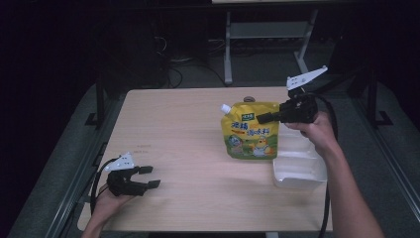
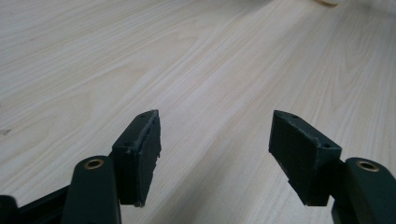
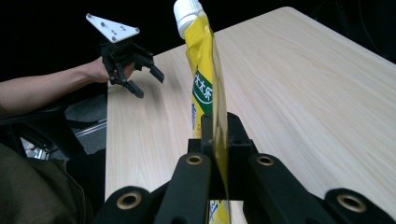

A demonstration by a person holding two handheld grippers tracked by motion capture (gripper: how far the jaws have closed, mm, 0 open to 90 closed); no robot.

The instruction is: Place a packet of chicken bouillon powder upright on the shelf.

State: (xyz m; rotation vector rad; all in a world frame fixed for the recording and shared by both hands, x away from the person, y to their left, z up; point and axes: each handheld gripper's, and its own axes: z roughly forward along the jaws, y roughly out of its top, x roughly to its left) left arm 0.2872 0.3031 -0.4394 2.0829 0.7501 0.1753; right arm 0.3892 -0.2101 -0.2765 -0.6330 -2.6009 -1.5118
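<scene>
Right gripper (image 1: pixel 262 118): black jaws clamped on the edge of a flat, glossy yellow spouted pouch (image 1: pixel 251 130) with a white screw cap, hanging upright over the table (image 1: pixel 173 129). Just right of the pouch sits a translucent white plastic tub (image 1: pixel 299 171). Left gripper (image 1: pixel 149 177), well left of the pouch, jaws apart, nothing between. Table: pale matte wood-grain; room behind dark.

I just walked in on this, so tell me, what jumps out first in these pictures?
A bright yellow spouted pouch hangs above the right half of the wooden table, pinched by its edge in the right gripper. Beside it sits a clear plastic tub; the left gripper waits open at the near left corner.
</scene>
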